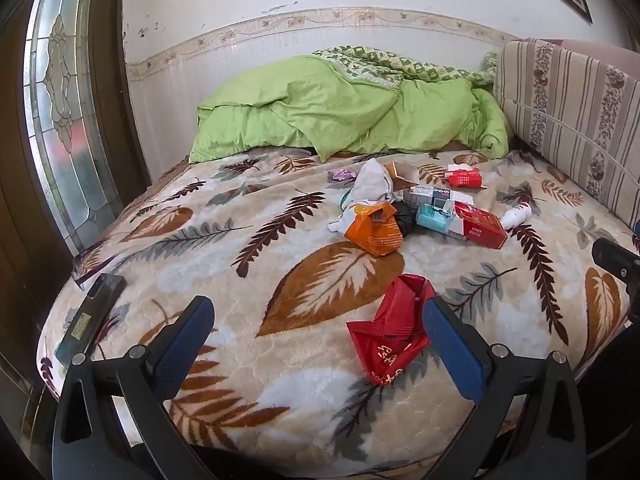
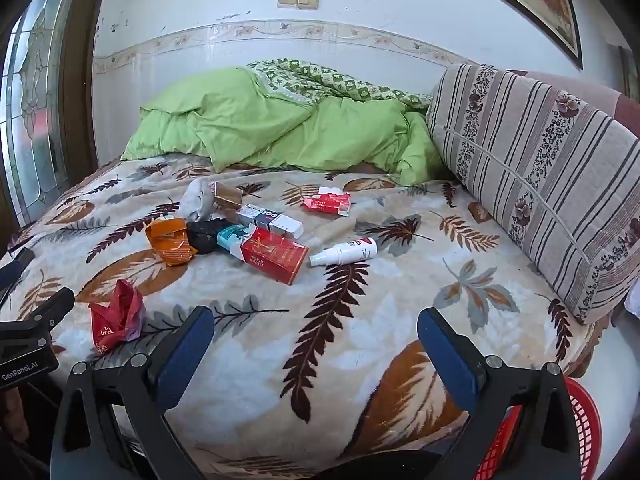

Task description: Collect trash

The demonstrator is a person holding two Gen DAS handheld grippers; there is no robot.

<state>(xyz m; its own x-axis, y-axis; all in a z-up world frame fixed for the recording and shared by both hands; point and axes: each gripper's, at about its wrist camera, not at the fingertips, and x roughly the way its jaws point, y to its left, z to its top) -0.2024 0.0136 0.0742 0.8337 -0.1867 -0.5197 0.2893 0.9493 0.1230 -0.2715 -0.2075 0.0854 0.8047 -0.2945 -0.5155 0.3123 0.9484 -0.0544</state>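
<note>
Left wrist view: the left gripper (image 1: 318,340) hangs over the near edge of the bed's leaf-patterned fleece blanket (image 1: 248,280), jaws spread as wide as they go and holding nothing. The crumpled red foil wrapper (image 1: 390,336) lies just ahead, touching the inner side of the right-hand blue pad in the picture, so it sits off-centre toward that finger. Its long axis runs roughly away from the camera. Farther toward the middle of the bed sit the crushed orange paper packet (image 1: 374,232) and the red cardboard cigarette box (image 1: 480,226).

Right wrist view: the right gripper (image 2: 316,344) is likewise fully open and empty, above the near edge. The red wrapper (image 2: 116,320) lies well off to its left, beside the left gripper's black body (image 2: 28,344). A red plastic mesh basket (image 2: 576,432) shows past the near right corner.

The left gripper looks the nearer one; a slight shift right would likely centre the wrapper.
</note>
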